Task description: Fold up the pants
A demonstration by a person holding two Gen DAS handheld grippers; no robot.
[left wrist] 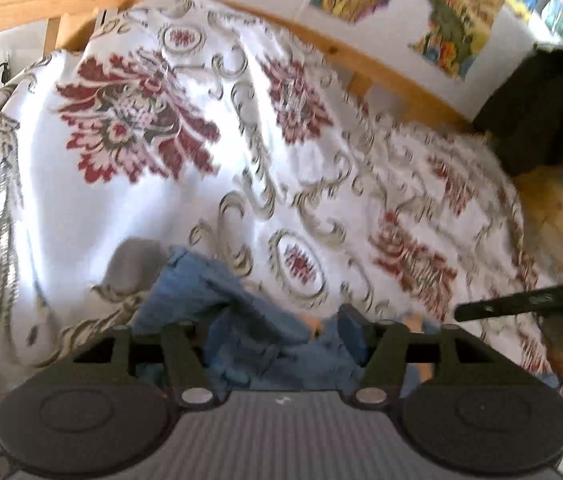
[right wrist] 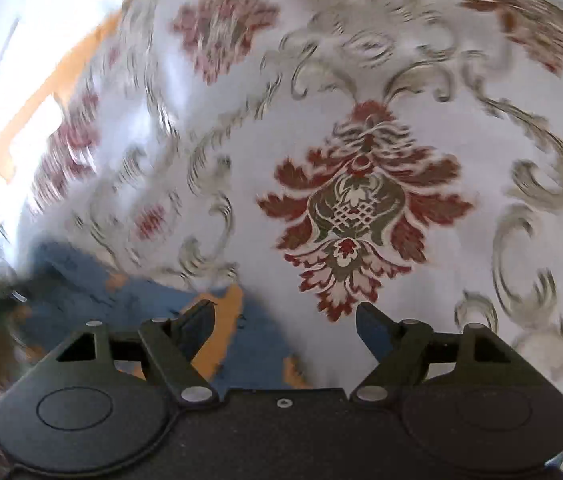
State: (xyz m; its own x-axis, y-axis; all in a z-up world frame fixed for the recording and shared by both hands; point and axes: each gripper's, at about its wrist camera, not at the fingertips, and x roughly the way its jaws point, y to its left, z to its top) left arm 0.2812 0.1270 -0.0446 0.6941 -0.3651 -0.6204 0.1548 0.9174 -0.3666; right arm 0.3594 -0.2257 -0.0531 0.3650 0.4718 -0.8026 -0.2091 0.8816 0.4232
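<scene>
Now one pair of blue denim pants is seen, bunched on a white bedspread with red floral medallions and grey scrolls that covers a bed with a light wooden frame. In the left wrist view the left tongs are spread wide, and the crumpled denim is heaped between and under the two black fingers; whether cloth is touched cannot be told. In the right wrist view the right tongs are likewise parted, nothing clamped, with the pants lying at lower left, orange patches showing through the blue. Several colourful pictures are pinned on the wall, their edges cut off; no writing can be read. One dark garment is heaped at the far right. Both views are smeared by blur, and the second device at the right edge of the left view is only partly shown.
</scene>
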